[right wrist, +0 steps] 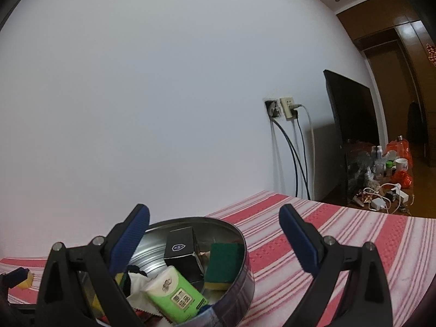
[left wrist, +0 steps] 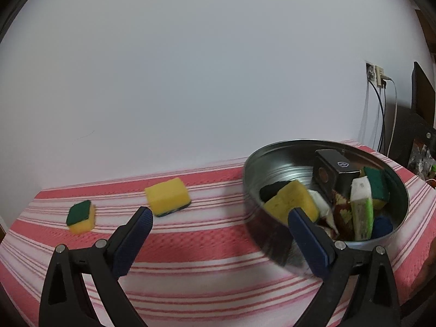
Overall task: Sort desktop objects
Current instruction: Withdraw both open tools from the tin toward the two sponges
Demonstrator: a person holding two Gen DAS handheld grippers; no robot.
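Setting: desk covered by a pink-and-white striped cloth (left wrist: 190, 250), set against a plain white wall.

Collecting vessel: round metal tin (left wrist: 275, 163) stood on the right part of the desk; in the right wrist view the same tin (right wrist: 242, 275) sat low and left, just under the left finger of the right tongs.

Already in the tin: a yellow sponge (left wrist: 291, 201) propped near the front wall, a black box (left wrist: 332, 174), a green-and-white tissue pack (left wrist: 362, 212), a green-topped sponge (left wrist: 377, 188) against the far side, something blue (left wrist: 382, 226) at the bottom, plus wrappers I could not identify.

Still out on the cloth: a large yellow sponge (left wrist: 167, 196) lying green face down, and a small sponge (left wrist: 81, 216) green face up, to its left and well apart from the tin.

Left tongs (left wrist: 220, 218): spread wide, nothing between them; the large yellow sponge lay just beyond the left finger.

Right tongs (right wrist: 214, 215): also spread wide and empty, hanging over the tin's right edge and bare cloth.

Progress, as a judgement: most of the sorting looked done, with the tin well filled. Two sponges appeared to remain.

Likely next: the large yellow sponge seemed the nearer pick for the left tongs.

Unknown: whether anything else lay outside both views.
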